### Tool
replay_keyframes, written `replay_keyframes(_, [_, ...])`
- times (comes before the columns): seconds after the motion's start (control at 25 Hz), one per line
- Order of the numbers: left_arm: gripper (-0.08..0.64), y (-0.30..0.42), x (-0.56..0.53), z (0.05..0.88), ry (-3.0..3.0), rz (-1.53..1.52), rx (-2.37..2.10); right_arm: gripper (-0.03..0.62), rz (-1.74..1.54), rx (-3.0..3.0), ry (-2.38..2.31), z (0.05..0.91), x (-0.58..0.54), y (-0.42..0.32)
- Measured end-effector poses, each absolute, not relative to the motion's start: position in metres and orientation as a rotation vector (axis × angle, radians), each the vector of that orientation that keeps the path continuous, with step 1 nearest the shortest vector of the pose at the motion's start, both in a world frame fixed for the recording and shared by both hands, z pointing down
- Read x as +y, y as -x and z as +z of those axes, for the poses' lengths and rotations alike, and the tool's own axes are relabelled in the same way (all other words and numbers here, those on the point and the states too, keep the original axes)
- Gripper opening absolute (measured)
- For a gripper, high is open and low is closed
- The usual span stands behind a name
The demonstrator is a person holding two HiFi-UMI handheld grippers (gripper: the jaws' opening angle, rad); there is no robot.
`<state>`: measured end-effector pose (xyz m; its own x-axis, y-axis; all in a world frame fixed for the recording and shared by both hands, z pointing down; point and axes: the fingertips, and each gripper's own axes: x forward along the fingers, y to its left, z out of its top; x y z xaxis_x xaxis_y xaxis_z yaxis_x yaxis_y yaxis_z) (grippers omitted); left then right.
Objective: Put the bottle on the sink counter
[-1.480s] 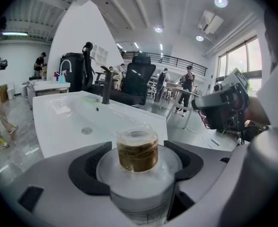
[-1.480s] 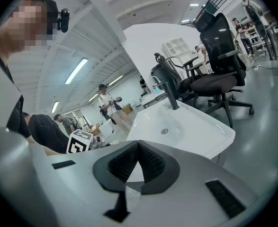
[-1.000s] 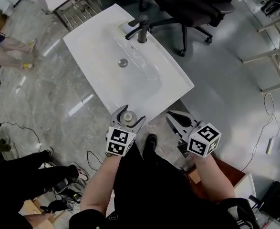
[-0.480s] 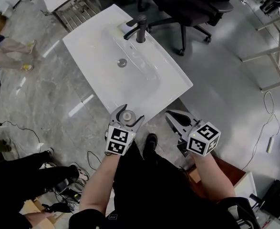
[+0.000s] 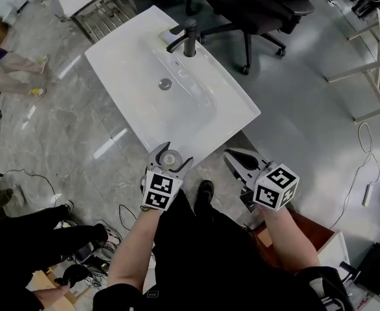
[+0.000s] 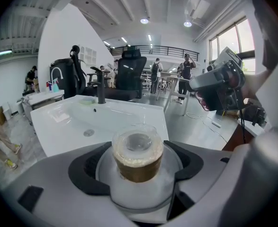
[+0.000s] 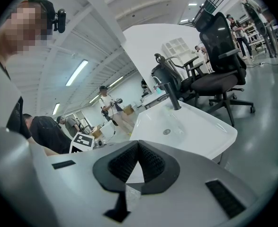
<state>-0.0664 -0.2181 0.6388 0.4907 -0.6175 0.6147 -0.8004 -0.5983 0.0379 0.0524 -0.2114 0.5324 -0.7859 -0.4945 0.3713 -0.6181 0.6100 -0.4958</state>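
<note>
Grey marbled floor (image 5: 60, 128) all round, with cables (image 5: 21, 171) at the near left and a black office chair (image 5: 257, 8) at the far right. White sink counter (image 5: 115, 60) set slantwise in the middle, with a dark tap (image 5: 190, 39) at its far end and a drain (image 5: 166, 83) in the basin.

Left gripper (image 5: 171, 155) at the near edge of the counter, clamped on the bottle (image 6: 138, 155): jaws part-way apart, pressed to its clear body on both sides, cap end toward the sink. Amber band showing below the clear cap. Seems to sit just short of the near rim, not over it, though hard to say for certain from the head view.

Right gripper (image 5: 240, 159) just beside it on the right, near the same edge, carrying nothing; pads brought together at the tips, with only a sliver of gap behind them.

Hardly any change over the last second: same grip, same spot at the near edge, only a slight drift of the sink toward the far side of the head view. Meaning for the task, as a judgement: carry done or paused, placing not yet begun, bottle not yet on the counter.

No brand, label or readable writing on the bottle or the sink. Only black-and-white square markers on the cubes (image 5: 158, 192).
</note>
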Motion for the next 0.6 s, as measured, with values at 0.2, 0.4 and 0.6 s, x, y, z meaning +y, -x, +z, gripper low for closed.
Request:
replay_keyframes(0.2, [0.341,0.067,-0.216,0.641,-2.416,0.820,-1.197,0.014,0.926,-2.638,-0.928,0.533,-0.206,-0.053])
replay_keyframes(0.4, [0.341,0.062,-0.218,0.642,-2.428,0.832,-1.196,0.014,0.927,-2.632,-0.943,0.534,-0.202,-0.057])
replay_keyframes(0.6, [0.341,0.059,-0.216,0.644,-2.444,0.900,-1.192,0.014,0.932,-2.622,-0.970,0.534,-0.197,-0.064])
